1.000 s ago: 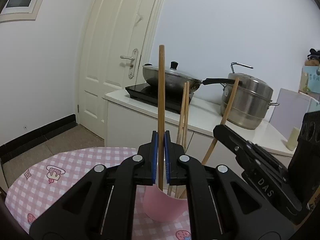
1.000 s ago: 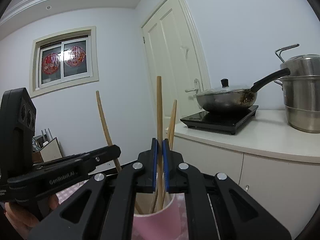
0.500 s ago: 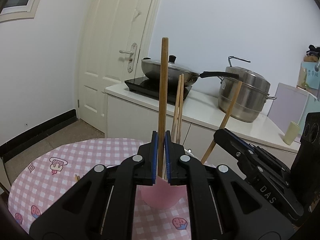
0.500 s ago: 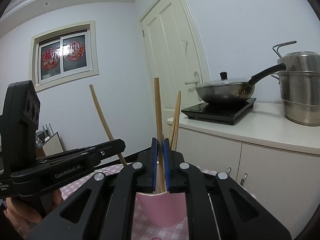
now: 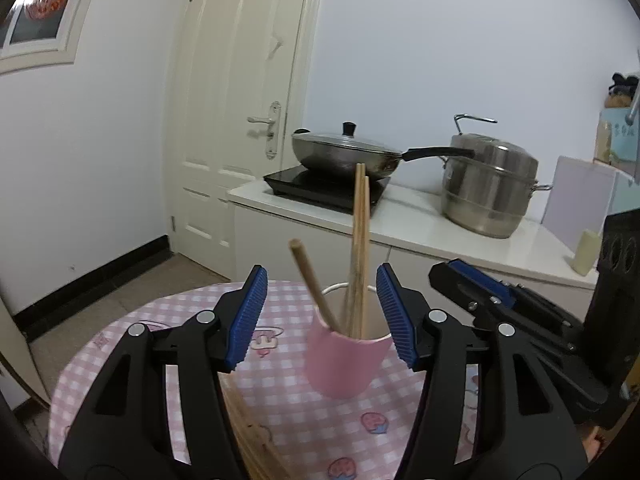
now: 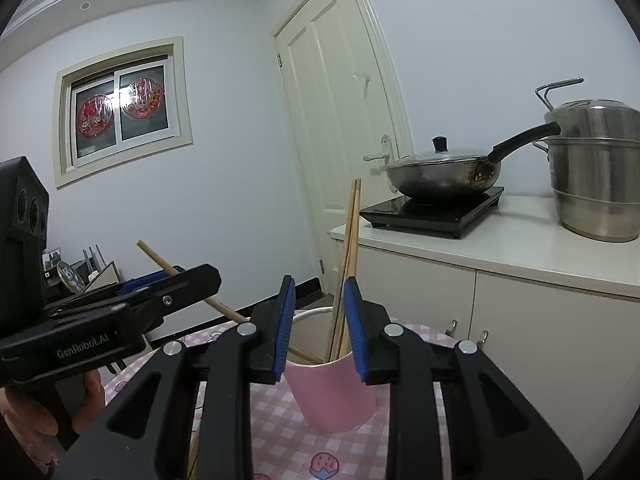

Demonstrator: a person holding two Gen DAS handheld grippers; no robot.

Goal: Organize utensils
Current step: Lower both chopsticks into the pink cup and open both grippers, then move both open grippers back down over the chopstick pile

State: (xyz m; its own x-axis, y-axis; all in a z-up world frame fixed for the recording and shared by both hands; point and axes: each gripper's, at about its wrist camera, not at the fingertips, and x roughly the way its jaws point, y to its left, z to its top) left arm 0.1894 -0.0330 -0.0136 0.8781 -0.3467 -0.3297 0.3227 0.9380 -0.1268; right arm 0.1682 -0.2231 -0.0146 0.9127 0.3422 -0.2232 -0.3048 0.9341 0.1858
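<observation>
Left wrist view: left gripper [image 5: 319,316] no longer clamped on the upright wooden stick as a second ago; jaws opening, standing wide, blue pads [image 5: 246,318] touching nothing. Released stick [image 5: 314,284] now leaning left inside the pink cup [image 5: 346,360], top well lower than before. Two paler chopsticks [image 5: 359,248] upright in the same cup, between the pads from this angle but apart from them. Cup standing on a round table with pink checked cloth [image 5: 160,320]; more wooden sticks [image 5: 256,436] lying on the cloth under the gripper. Behind: white door [image 5: 240,100], white counter [image 5: 420,216] with a lidded wok [image 5: 344,156] on a black hob and a steel steamer pot [image 5: 488,184]. Right gripper [image 5: 472,284] at right edge.

Right wrist view: right gripper [image 6: 318,320] likewise off its stick compared with a second ago; jaws opening, gap narrow, nothing pressed. Same cup [image 6: 336,392] just beyond the pads, pale chopsticks [image 6: 350,240] rising between them, leaning stick [image 6: 192,280] slanting left behind the left gripper [image 6: 176,284]. Hand [image 6: 36,416] at lower left holding that gripper. Window [image 6: 120,108] on far wall.
</observation>
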